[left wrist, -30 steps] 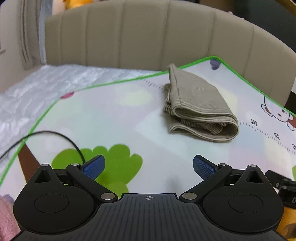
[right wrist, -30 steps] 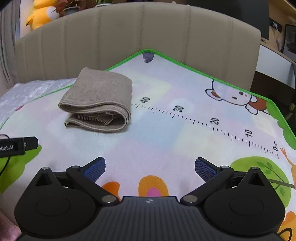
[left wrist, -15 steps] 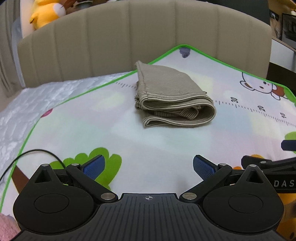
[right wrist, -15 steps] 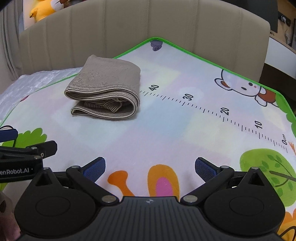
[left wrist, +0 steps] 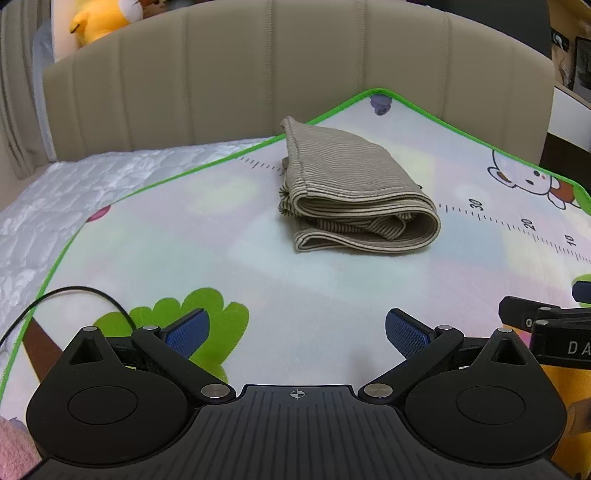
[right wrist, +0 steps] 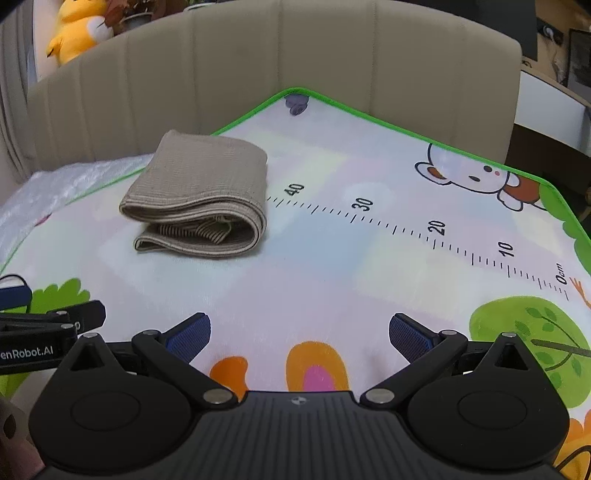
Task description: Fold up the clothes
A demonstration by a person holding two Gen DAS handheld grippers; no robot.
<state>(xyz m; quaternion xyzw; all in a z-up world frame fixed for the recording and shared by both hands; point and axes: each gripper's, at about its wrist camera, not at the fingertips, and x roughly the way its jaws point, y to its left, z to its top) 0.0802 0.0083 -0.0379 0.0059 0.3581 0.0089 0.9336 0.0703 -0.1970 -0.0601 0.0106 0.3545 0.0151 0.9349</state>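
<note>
Two tools are hovering over the bed, and neither is holding anything. From the left wrist view, the left tool (left wrist: 297, 334) is sitting low over a play mat (left wrist: 184, 229) with a green edge, its blue-padded fingers (left wrist: 188, 330) spread wide apart with only mat showing between them. The folded cloth (left wrist: 354, 199), a beige striped piece doubled into a thick bundle, is lying on the mat well ahead of the tool, near the far corner and beside the printed ruler. A black cable (left wrist: 74, 295) is curving across the mat's left edge, and the white quilt (left wrist: 55, 206) is showing beyond it. The right tool's black body is poking in at the right edge.

From the right wrist view, the right tool (right wrist: 299, 334) is likewise gaping wide and empty above the mat's orange shapes. The cloth (right wrist: 201, 195) is resting ahead and to the left, clear of both tools. A padded headboard (right wrist: 258, 66) is rising behind the mat, with a yellow plush toy (right wrist: 75, 29) perched above it.
</note>
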